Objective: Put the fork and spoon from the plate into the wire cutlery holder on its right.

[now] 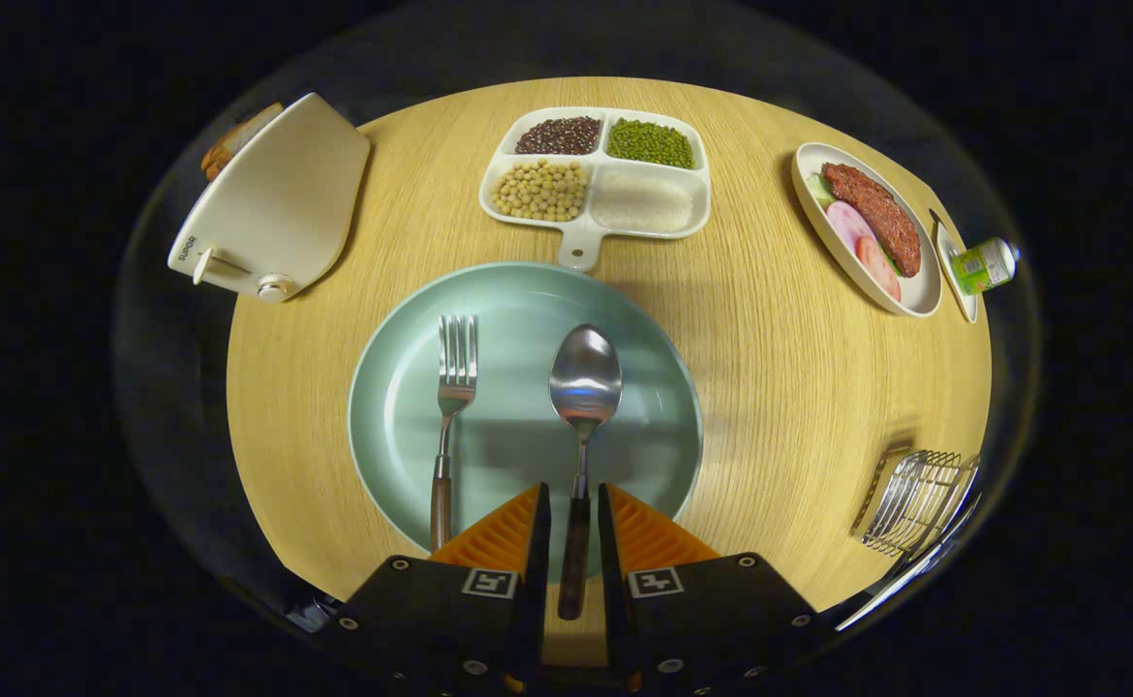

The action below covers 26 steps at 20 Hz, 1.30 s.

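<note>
The gripper view is riding on the gripper (574, 503) and looking forward along its two fingers, which are showing at the bottom of the picture with a gap between them. The camera is sitting above the near side of the round wooden table (789, 387) and is tilting steeply downward. It is hanging close over the plate (644, 319). The fisheye lens is taking in the whole tabletop, out to the divided tray (594, 172) at the far side.

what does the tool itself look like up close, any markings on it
The tool has two wedge-shaped fingers with ribbed outer faces, mounted on black blocks. Each block carries a small square black-and-white marker and round screw heads.
</note>
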{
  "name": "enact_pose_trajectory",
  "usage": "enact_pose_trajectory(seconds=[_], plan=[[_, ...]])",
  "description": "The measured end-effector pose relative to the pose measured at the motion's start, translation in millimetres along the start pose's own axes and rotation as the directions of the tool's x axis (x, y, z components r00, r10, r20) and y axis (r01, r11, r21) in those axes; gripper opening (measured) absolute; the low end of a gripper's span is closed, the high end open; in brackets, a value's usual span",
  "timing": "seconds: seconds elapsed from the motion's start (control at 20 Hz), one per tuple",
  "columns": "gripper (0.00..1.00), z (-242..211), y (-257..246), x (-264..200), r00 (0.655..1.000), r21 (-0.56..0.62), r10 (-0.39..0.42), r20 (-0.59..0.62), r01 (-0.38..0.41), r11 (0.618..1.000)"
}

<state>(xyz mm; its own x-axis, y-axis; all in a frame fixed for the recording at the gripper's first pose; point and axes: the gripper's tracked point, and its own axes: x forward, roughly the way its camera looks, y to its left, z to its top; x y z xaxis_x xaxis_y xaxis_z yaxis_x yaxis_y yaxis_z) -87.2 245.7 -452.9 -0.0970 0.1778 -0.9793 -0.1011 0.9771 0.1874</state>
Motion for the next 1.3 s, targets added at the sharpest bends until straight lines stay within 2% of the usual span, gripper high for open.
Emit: enact_pose_trajectory(seconds=[0.1, 0.5, 0.7, 0.95, 1.3], plan=[[0.18, 0, 0, 6, 1.000, 0.024, -0.003, -0.005, 0.003, 1.000], [0.04, 4, -1, 9, 0.999, 0.061, 0.040, 0.035, -0.042, 0.997], [0.03, 10, 0, -4, 0.990, 0.074, 0.091, 0.108, -0.099, 0.992], [0.03, 17, -17, -51, 0.966, 0.074, 0.128, 0.223, -0.148, 0.986], [0.03, -6, -95, -109, 0.946, 0.127, 0.069, 0.316, -0.114, 0.985]])
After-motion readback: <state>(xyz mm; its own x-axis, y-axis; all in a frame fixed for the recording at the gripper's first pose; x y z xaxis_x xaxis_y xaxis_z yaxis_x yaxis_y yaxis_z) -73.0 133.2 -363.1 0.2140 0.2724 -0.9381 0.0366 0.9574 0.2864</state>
